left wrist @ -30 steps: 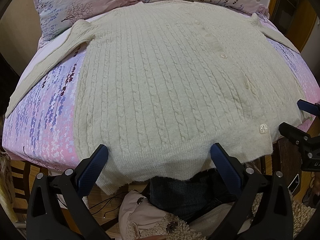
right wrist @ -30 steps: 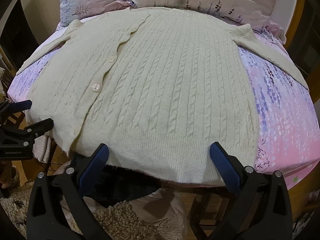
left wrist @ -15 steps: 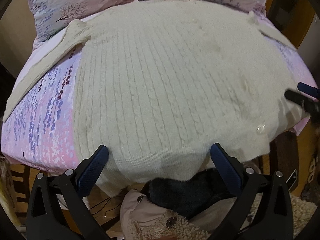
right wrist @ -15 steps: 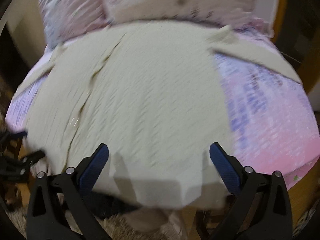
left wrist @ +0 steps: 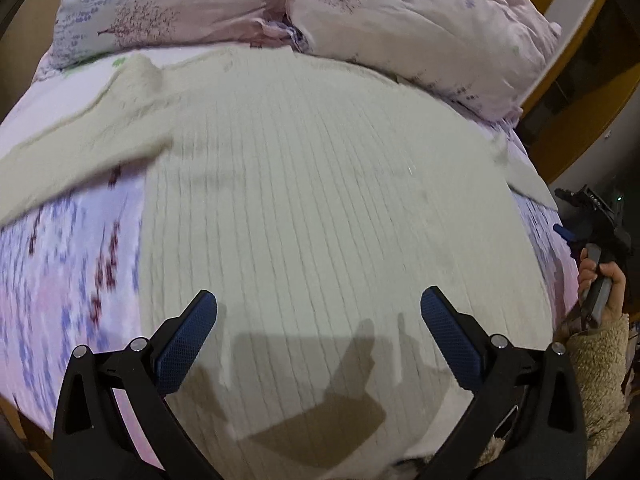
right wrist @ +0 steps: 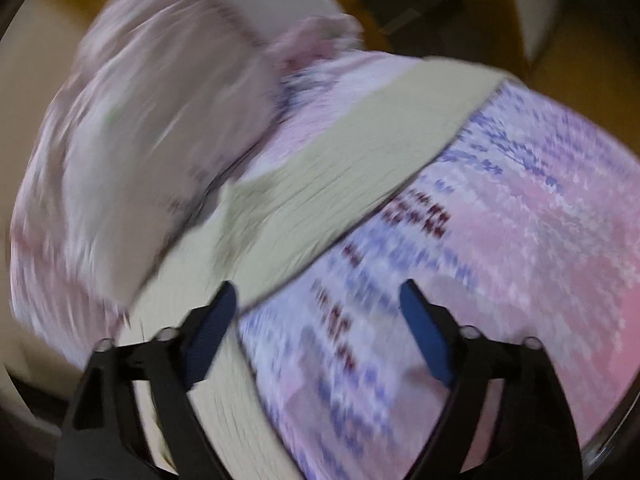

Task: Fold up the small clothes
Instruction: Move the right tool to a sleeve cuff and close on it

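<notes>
A cream cable-knit cardigan (left wrist: 320, 208) lies spread flat on the bed, its left sleeve (left wrist: 92, 148) stretched out to the left. My left gripper (left wrist: 318, 320) is open and empty, low over the cardigan's lower body. My right gripper (right wrist: 316, 312) is open and empty, over the sheet just right of the cardigan's right sleeve (right wrist: 340, 184), which runs diagonally up to the right. The right wrist view is badly blurred. The right gripper and the hand holding it also show at the right edge of the left wrist view (left wrist: 592, 240).
The pink and purple floral bedsheet (left wrist: 60, 264) lies under the cardigan. Two pink pillows (left wrist: 420, 28) lie at the head of the bed. A wooden bed frame (left wrist: 576, 92) stands at the right. The bed's near edge (left wrist: 24, 420) is at the lower left.
Both grippers have moved forward from the hem over the bed. The left now hovers over the cardigan's body. The right has swung right toward the right sleeve.
</notes>
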Demonstrator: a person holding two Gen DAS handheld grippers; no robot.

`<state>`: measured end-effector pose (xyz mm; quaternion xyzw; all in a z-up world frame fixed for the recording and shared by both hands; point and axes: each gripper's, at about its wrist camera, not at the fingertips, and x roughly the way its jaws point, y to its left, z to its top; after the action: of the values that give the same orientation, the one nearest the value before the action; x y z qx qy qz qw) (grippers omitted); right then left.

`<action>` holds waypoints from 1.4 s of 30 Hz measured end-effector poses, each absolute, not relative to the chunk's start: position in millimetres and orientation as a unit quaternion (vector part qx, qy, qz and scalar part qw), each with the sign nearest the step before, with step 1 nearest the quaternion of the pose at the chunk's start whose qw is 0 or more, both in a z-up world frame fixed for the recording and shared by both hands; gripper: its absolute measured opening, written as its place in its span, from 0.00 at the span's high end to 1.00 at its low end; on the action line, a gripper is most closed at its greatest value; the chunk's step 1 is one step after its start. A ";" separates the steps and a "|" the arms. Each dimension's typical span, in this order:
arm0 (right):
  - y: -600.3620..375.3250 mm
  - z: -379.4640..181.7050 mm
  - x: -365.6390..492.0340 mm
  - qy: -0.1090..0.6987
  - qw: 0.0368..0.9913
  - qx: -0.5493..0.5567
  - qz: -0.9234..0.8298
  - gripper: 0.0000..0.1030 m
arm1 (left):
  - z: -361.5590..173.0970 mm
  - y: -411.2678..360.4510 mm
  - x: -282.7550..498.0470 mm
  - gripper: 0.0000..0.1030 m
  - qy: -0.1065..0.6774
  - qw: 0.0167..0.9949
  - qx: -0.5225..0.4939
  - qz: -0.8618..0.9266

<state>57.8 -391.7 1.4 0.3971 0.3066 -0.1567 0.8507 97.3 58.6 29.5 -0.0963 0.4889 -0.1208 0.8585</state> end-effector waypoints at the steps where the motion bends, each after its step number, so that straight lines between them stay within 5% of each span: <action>1: -401.9 -1.6 64.0 0.305 0.841 0.414 -0.165 0.32 | 30.3 59.6 105.8 0.01 0.491 0.857 -0.100 -0.120; 5: -431.4 -9.1 81.2 0.300 0.817 0.446 -0.209 0.42 | 33.1 66.6 127.7 0.01 0.486 0.857 -0.122 -0.124; 14: -452.2 -10.8 96.4 0.270 0.802 0.480 -0.229 0.49 | 28.2 80.2 170.3 0.01 0.478 0.844 -0.186 -0.158; 18: -453.3 -18.8 99.9 0.264 0.794 0.508 -0.203 0.66 | 28.3 82.6 176.8 0.01 0.465 0.843 -0.206 -0.177; 25: -457.4 -25.3 100.8 0.255 0.787 0.529 -0.190 0.72 | 21.9 93.1 189.8 0.01 0.445 0.833 -0.261 -0.202; 33: -461.3 -20.8 103.4 0.251 0.798 0.491 -0.245 0.94 | 19.5 100.3 202.0 0.01 0.448 0.831 -0.269 -0.192; 42: -399.0 52.1 113.9 0.208 0.888 0.357 -0.202 0.95 | 23.8 108.8 209.3 0.01 0.440 0.832 -0.283 -0.185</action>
<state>113.9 -399.0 52.1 0.3573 0.2078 -0.2015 0.8880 209.3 108.8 23.8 -0.2833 0.4405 -0.1851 0.8316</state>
